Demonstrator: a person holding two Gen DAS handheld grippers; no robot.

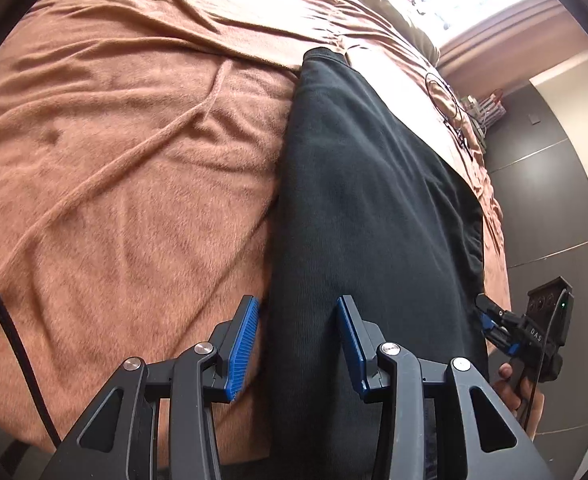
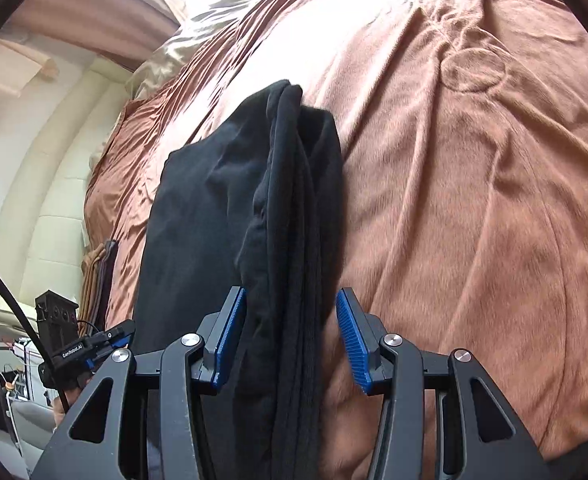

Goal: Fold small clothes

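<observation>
Two wrist views give us the same scene, and most of it is the bed (image 1: 113,140), covered edge to edge by a rumpled brown blanket (image 2: 474,200). On that blanket lies the dark garment (image 1: 354,200), a long black piece folded lengthwise, running away from us toward the head of the bed; in the right view its stacked layers show as a thick edge along its right side. Near the bed's far corner we see a thin black cable (image 1: 448,108) looped on the blanket, well apart from the garment. Our left hand-held gripper (image 1: 298,344) hangs over the garment's near end with its blue pads parted; the left edge of the cloth runs between the pads, and neither pad presses on it, so it grips nothing. Our right hand-held gripper (image 2: 291,340) stands the same way, parted, with the folded right edge of the garment rising between its pads; the left pad lies just beside the cloth, the right pad stands apart from it over the blanket. In the left view the right gripper appears at the garment's right edge, with the fingers (image 1: 510,388) of the hand holding it below.
</observation>
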